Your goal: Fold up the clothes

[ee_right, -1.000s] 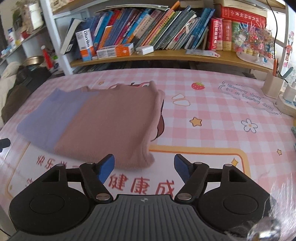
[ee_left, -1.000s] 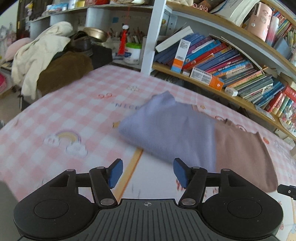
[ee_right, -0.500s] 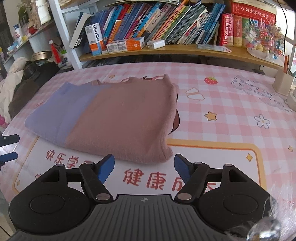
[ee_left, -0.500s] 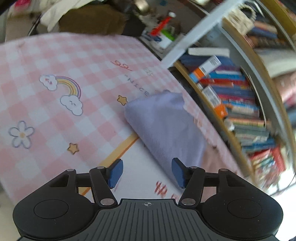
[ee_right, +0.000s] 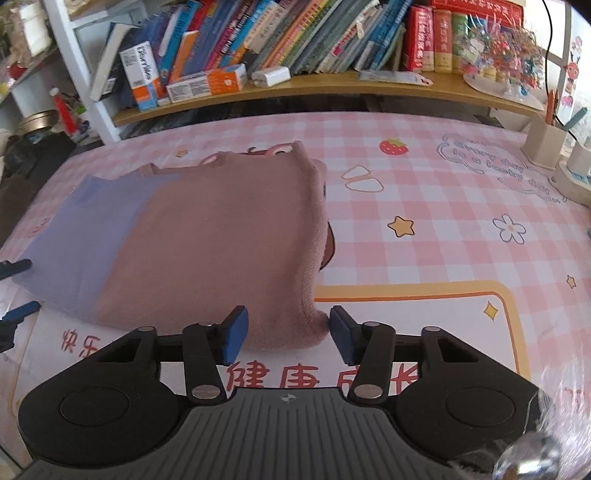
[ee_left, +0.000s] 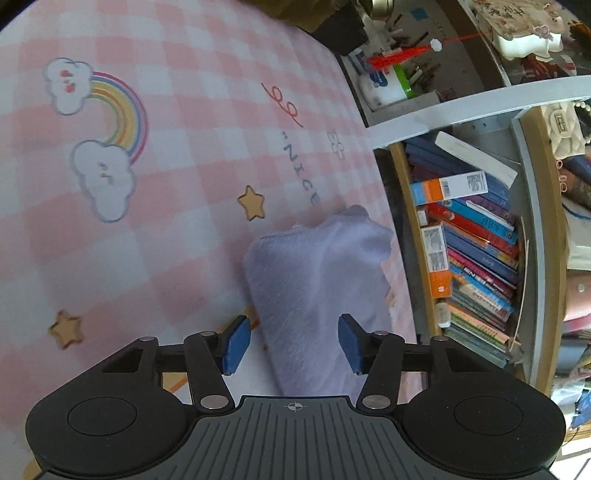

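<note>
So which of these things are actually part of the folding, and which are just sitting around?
Part of the job:
- two-tone garment, lilac end
- left gripper, open
- right gripper, open

Just lying about:
- books on the shelf
- pen holder
- white tub
- pink checked table cover

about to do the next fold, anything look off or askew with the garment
Nothing stands out. The garment lies flat on the table mat, folded. Both grippers, left and right, are open at its near edge.
</note>
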Available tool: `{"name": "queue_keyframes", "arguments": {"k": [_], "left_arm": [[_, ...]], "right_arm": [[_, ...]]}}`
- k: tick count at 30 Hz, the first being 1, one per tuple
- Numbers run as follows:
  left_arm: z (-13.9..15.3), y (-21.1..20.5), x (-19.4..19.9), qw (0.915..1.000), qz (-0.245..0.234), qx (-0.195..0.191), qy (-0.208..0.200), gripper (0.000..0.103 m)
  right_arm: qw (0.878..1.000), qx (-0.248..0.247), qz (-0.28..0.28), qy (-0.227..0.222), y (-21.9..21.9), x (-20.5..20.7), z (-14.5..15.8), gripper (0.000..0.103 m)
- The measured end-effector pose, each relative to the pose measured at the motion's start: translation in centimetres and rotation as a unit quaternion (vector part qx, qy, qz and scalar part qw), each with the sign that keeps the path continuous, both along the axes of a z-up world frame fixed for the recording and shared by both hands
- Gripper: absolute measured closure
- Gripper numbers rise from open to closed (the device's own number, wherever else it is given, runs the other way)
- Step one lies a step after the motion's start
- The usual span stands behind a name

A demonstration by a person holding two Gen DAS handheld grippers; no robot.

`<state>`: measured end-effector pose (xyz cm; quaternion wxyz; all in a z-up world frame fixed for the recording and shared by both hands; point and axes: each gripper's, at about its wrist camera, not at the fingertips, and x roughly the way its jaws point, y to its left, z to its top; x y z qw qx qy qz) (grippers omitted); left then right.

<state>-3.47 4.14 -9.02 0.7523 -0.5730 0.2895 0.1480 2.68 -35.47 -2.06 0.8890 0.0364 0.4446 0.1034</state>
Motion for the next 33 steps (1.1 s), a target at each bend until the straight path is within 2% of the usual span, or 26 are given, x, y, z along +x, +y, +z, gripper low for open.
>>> {"name": "queue_keyframes", "arguments": {"k": [2, 4, 7, 9, 11, 14, 15, 20, 22, 25, 29, 33], "left_arm": [[0.0, 0.2, 0.5, 1.0000, 0.004, -0.001, 0.001, 0.054], [-0.1, 0.2, 1.0, 0.9997, 0.017, 0.008, 0.014, 0.078], [-0.2, 0.1, 1.7, 0.9991, 0.019, 0.025, 0.030, 0.090], [0.4, 0.0, 2.2, 0.9981, 0.001, 0.053, 0.032, 0.094], [2.1, -0.6, 2.5, 0.9943, -0.029, 0.102, 0.011, 0.095], [5.0, -1.8, 2.8, 0.9791, -0.090, 0.173, -0.058, 0.095], [5.3, -1.8, 2.9, 0.9753, -0.101, 0.184, -0.069, 0.094], [3.4, -0.1, 3.2, 0.9809, -0.094, 0.164, -0.045, 0.092], [2.6, 0.6, 3.4, 0.9829, -0.091, 0.156, -0.035, 0.083], [1.0, 1.4, 3.7, 0.9867, -0.089, 0.136, -0.015, 0.079], [-0.5, 2.0, 4.1, 0.9907, -0.081, 0.108, -0.020, 0.078], [-0.8, 2.7, 4.3, 0.9920, -0.079, 0.096, -0.024, 0.091]], "right_arm": [[1.000, -0.002, -0.008, 0.010, -0.1, 0.4, -0.4, 0.065], [1.000, 0.001, -0.016, 0.020, -0.2, 0.6, -0.7, 0.068], [0.999, 0.007, -0.022, 0.030, -0.1, 0.8, -1.1, 0.070], [0.999, 0.009, -0.026, 0.033, 0.1, 0.9, -1.2, 0.071], [0.999, 0.008, -0.027, 0.036, 0.5, 1.0, -1.2, 0.073], [0.999, 0.006, -0.020, 0.037, 1.5, 1.2, -1.1, 0.073], [0.999, 0.006, -0.016, 0.037, 1.9, 1.2, -1.0, 0.073], [0.999, 0.009, -0.006, 0.041, 3.0, 1.4, -1.1, 0.073], [0.999, 0.010, -0.007, 0.043, 3.1, 1.5, -1.1, 0.073], [0.999, 0.012, -0.009, 0.045, 3.2, 1.6, -1.2, 0.074], [0.999, 0.011, -0.016, 0.046, 3.4, 1.6, -1.2, 0.074], [0.999, 0.019, -0.018, 0.048, 3.6, 1.4, -1.3, 0.075]]}}
